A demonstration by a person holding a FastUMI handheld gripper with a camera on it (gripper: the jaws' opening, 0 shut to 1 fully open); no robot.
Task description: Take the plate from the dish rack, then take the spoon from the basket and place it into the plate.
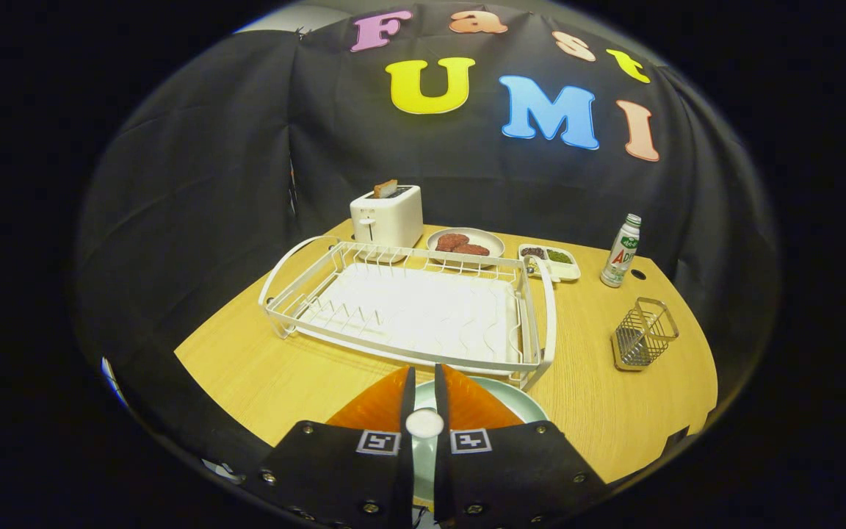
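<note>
The white wire dish rack (408, 308) stands in the middle of the wooden table with no dishes in it. A pale green plate (518, 402) lies on the table between the rack and me, mostly hidden under my fingers. My gripper (424, 369) hangs over the plate, its fingers nearly together. A white spoon (424, 424) is pinched between them; I see its rounded end and a strip of its length in the narrow gap. The small wire basket (643, 334) stands to the right of the rack, with nothing showing inside.
A white toaster (388, 215) with a slice of toast stands behind the rack. Beside it are a plate of meat patties (465, 242), a small divided dish (549, 261) and a bottle (621, 251). The table's edge curves close on the right and left.
</note>
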